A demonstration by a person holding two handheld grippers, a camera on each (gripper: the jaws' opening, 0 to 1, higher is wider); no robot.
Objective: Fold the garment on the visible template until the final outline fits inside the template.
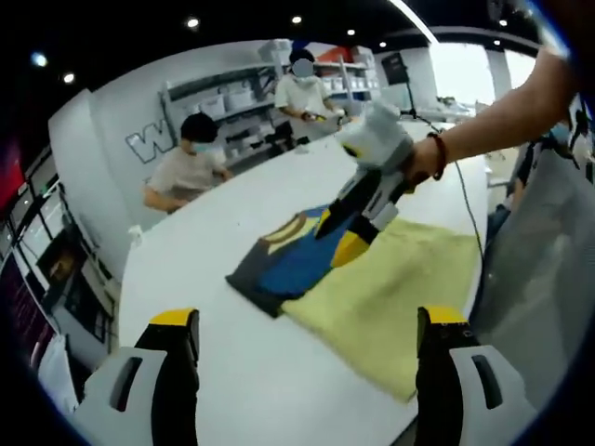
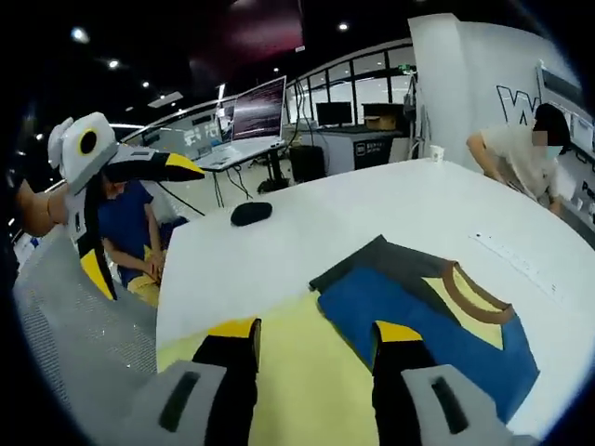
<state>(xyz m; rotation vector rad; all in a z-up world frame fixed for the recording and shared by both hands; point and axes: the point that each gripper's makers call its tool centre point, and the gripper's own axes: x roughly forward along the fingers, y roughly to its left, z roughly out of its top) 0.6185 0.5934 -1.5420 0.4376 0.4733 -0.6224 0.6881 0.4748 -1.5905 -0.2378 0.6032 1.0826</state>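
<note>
Nearest the lens in the left gripper view stood the left gripper (image 1: 308, 348), its two yellow-tipped jaws spread wide with nothing between them, held over bare white table (image 1: 232, 390) short of the cloth. Beyond it lay the yellow template (image 1: 390, 297), a flat sheet of pale yellow, and on its far end the garment (image 1: 293, 255), a small top in blue, dark grey and yellow with a brown collar, already lying compact and partly overhanging the template's edge onto the table. The right gripper (image 1: 346, 232) reached down onto the garment from the right; its tips pressed into the cloth, but whether they pinched fabric could not be told. In the right gripper view the right gripper (image 2: 316, 339) showed its jaws moderately apart, low over the template (image 2: 297, 390), with the garment (image 2: 423, 316) just ahead, and the left gripper (image 2: 130, 200) hung off to the left, clear of the cloth. A dark oval object (image 2: 251, 213) sat well apart on the table. The garment looked light, soft and limp, likely to sag and slide on the smooth template, so a corner or a hem edge, pinched through all layers, seemed the best hold, with the fold line kept flat by the other gripper.
</note>
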